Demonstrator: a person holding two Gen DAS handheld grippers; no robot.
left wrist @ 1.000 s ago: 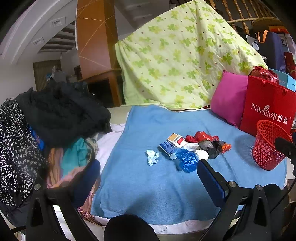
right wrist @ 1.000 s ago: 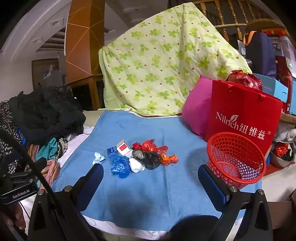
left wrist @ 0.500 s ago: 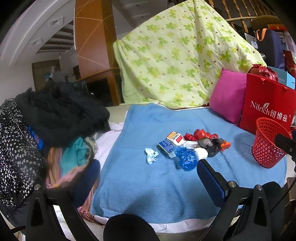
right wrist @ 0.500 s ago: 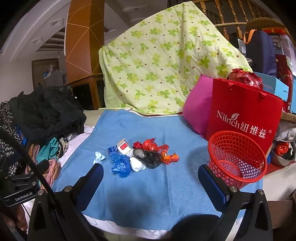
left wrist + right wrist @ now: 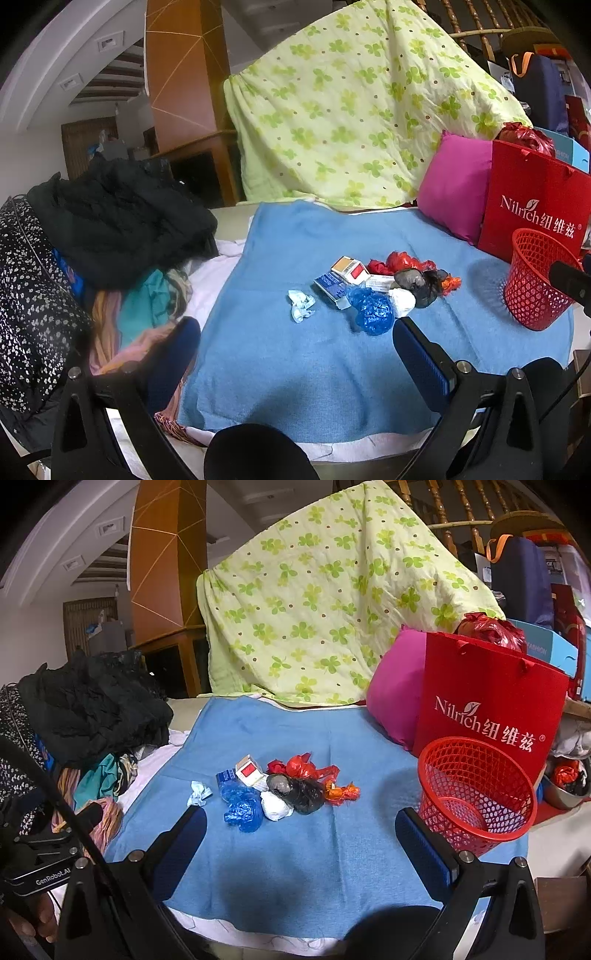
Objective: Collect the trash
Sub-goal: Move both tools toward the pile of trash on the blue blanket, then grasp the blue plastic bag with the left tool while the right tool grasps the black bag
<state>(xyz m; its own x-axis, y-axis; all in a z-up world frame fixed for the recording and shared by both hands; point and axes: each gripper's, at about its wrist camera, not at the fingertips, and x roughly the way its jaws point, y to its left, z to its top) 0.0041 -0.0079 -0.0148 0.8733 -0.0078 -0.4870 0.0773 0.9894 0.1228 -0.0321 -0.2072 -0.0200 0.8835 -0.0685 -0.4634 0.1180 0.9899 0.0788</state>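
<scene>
A pile of trash lies on a blue blanket (image 5: 295, 354): a crumpled pale-blue tissue (image 5: 301, 304), a blue plastic bag (image 5: 371, 312), a white wad (image 5: 402, 301), a black bag (image 5: 419, 282), red wrappers (image 5: 400, 262) and small boxes (image 5: 349, 269). A red mesh basket (image 5: 535, 280) stands at the right. In the right wrist view the pile (image 5: 284, 794) lies left of the basket (image 5: 476, 794). My left gripper (image 5: 295, 343) and right gripper (image 5: 301, 834) are both open and empty, short of the pile.
A heap of dark and coloured clothes (image 5: 110, 236) lies to the left. A green-patterned quilt (image 5: 354, 110), a pink pillow (image 5: 458, 184) and a red paper bag (image 5: 532, 206) stand at the back and right. The bed's front edge (image 5: 258, 934) is near.
Both grippers have drifted slightly; the pile and basket sit a little differently in view. Nothing was grasped or moved.
</scene>
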